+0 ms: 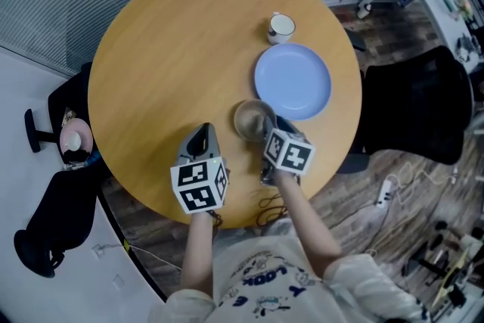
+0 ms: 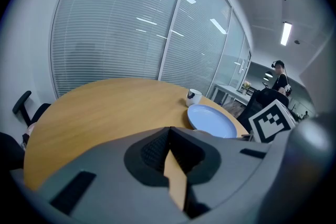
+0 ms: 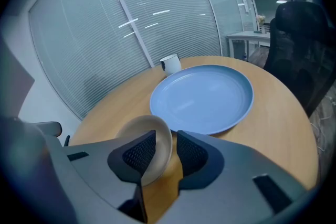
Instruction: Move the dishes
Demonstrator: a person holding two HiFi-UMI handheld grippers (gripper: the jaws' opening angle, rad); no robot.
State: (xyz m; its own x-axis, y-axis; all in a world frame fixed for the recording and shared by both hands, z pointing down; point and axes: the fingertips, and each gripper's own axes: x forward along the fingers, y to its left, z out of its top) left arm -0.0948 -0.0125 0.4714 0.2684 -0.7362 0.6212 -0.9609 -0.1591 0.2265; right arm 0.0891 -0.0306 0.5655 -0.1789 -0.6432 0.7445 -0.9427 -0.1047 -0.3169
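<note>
A beige bowl (image 1: 249, 117) stands on the round wooden table (image 1: 166, 57), close to the near edge of a blue plate (image 1: 293, 81). A white mug (image 1: 280, 28) is just beyond the plate. My right gripper (image 1: 265, 134) is at the bowl's near side. In the right gripper view the bowl (image 3: 144, 131) has its rim between the jaws of my right gripper (image 3: 167, 136), which stand apart, and wood shows beside the rim. The plate (image 3: 202, 97) and mug (image 3: 169, 63) lie ahead. My left gripper (image 1: 200, 134) hovers left of the bowl, shut and holding nothing (image 2: 169, 134).
A black office chair (image 1: 416, 106) stands right of the table, and another chair (image 1: 45, 200) is at the left. A power strip (image 1: 386, 189) lies on the floor. Glass walls with blinds run behind the table. A person (image 2: 278, 76) stands far off.
</note>
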